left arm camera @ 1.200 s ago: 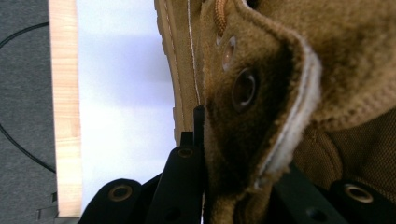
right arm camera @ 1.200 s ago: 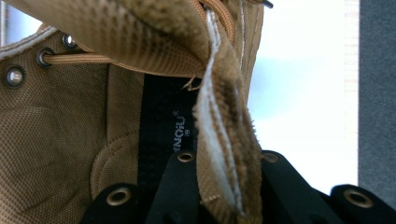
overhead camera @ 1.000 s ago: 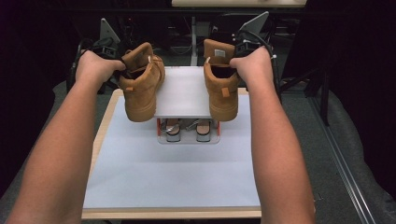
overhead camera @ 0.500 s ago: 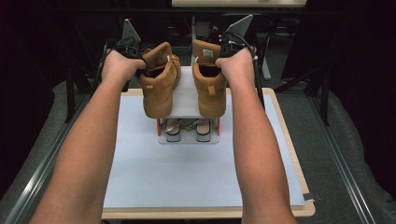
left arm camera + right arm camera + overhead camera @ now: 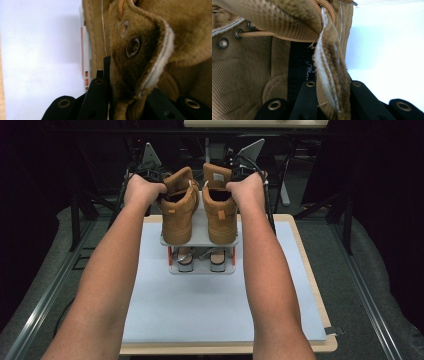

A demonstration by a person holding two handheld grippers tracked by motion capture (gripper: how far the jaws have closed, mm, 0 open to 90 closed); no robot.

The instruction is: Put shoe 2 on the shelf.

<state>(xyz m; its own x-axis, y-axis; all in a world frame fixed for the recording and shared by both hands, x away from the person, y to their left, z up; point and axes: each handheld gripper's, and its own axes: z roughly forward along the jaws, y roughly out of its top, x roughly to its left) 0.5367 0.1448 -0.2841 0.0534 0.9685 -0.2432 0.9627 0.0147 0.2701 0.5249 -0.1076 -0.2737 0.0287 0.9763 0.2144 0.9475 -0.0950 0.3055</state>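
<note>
1. Your left gripper (image 5: pixel 106 82) has its jaws clenched on the collar edge of the left tan boot (image 5: pixel 178 210); in the left gripper view the suede flap with its metal eyelets sits pinched between the two black jaws, one jaw outside the collar and one inside. Keep that pinch firm, since the grip is on soft fabric rather than on the sole, and I judge it could slip if you jerk.

2. Your right gripper (image 5: pixel 329 85) is likewise clamped on the collar of the right tan boot (image 5: pixel 219 205); the padded edge with its white lining runs straight up between the jaws. Hold it square so the flap does not fold out sideways.

3. Just beyond the jaws, each boot hangs toe-down toward you, over the top shelf of the small grey shoe rack (image 5: pixel 200 239). The two boots sit side by side, close but apart.

4. The step in hand looks to be setting the pair down on that top shelf. Lower both hands evenly so the soles meet the shelf flat, and keep the toes inside its front edge.

5. Below the jaws and the shelf, a pair of sandals (image 5: pixel 198 259) occupies the lower tier; avoid pressing down hard enough to tip the rack.

6. Farthest round, the white tabletop (image 5: pixel 200 310) surrounds the rack. Release only when both soles rest fully on the shelf.
</note>
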